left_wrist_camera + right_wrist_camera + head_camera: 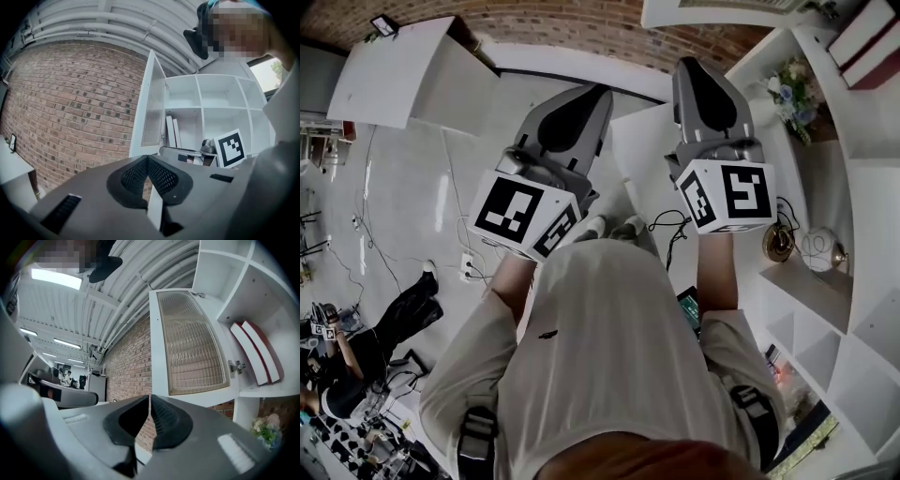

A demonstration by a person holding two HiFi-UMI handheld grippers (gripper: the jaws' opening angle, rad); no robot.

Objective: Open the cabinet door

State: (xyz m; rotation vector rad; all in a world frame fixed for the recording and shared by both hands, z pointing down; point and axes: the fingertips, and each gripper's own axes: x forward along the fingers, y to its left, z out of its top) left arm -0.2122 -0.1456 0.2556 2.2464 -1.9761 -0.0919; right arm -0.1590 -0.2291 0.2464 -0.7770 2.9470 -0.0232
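Observation:
The white cabinet door (192,343) with a ribbed glass panel stands swung open, its hinge (236,366) showing at the frame. In the left gripper view the door (152,108) juts edge-on from the white shelf unit (220,93). My right gripper (150,398) is shut with nothing between its pads, held level just below and in front of the door without touching it. My left gripper (148,157) is also shut and empty, further left, facing the brick wall. From above, the left gripper (596,92) and the right gripper (695,66) point forward side by side.
Two red-and-white books (255,352) lean inside the opened compartment. Flowers (792,94) and round ornaments (816,248) sit on lower shelves at the right. A brick wall (70,103) runs to the left. A white table (394,66), floor cables and a seated person (356,356) are at the left.

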